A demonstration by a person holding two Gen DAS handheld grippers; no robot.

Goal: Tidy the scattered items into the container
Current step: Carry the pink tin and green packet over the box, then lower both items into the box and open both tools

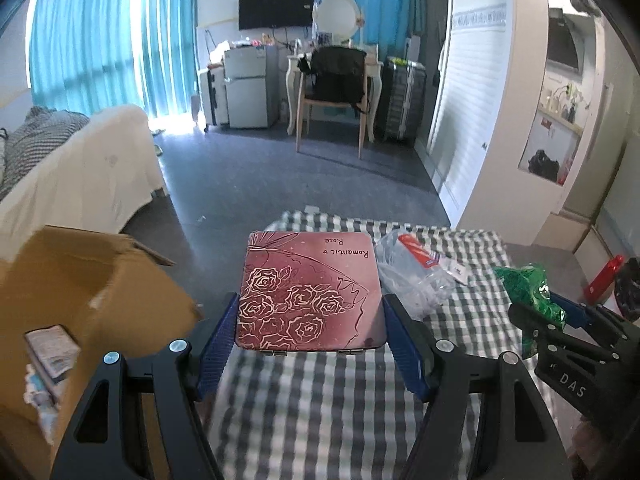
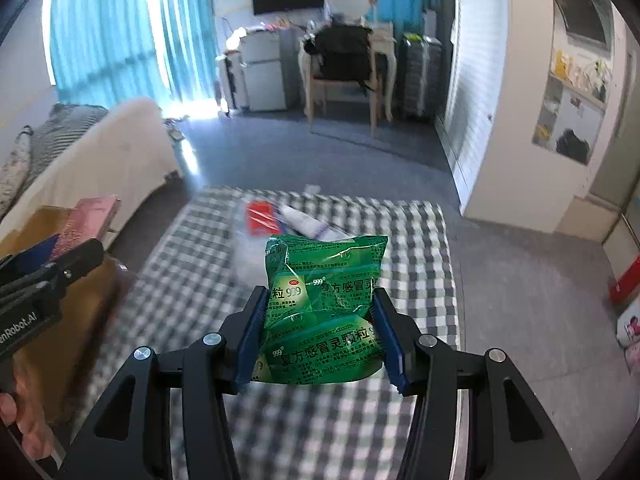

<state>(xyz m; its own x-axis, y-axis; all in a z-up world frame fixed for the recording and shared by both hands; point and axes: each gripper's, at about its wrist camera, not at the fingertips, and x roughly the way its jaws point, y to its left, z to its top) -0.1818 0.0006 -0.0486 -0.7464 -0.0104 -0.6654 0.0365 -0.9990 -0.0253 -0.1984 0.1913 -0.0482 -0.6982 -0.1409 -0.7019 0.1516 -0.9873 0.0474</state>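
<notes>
Nearest in the left wrist view, the left gripper [image 1: 310, 320] has its blue pads clamped on either side of a flat pink tin [image 1: 310, 292] printed with roses and the words "Romantic Rose"; the tin's near edge, with small hinges or clasps, sits between the fingers and it is raised clear of the checked tablecloth [image 1: 312, 392]. In the right wrist view, the right gripper [image 2: 318, 322] grasps a green medicine sachet pack [image 2: 326, 312] by its lower sides — the foil is pinched in between the pads, and its bottom edge is hidden behind the fingers. The cloth below is blurred in both views.

To the left of the tin stands an open cardboard box [image 1: 80, 288], its flaps up; inside, only a small printed packet [image 1: 52, 346] can be made out, and the rest of the contents are cut off by the frame and the gripper. A fingertip of the person [image 2: 24, 420] shows at the lower left edge of the right view.

Further along the cloth lies a crumpled clear plastic bag [image 1: 416, 272] holding something red and white, too smeared to identify. A red object [image 1: 604, 276] at the right edge is partly hidden behind the right gripper.

Beyond the table are the grey floor, a white-covered sofa [image 1: 80, 176], a chair [image 1: 338, 92] at a desk, a small fridge [image 1: 248, 88], a wall television [image 1: 276, 8] and teal curtains [image 1: 108, 40].
</notes>
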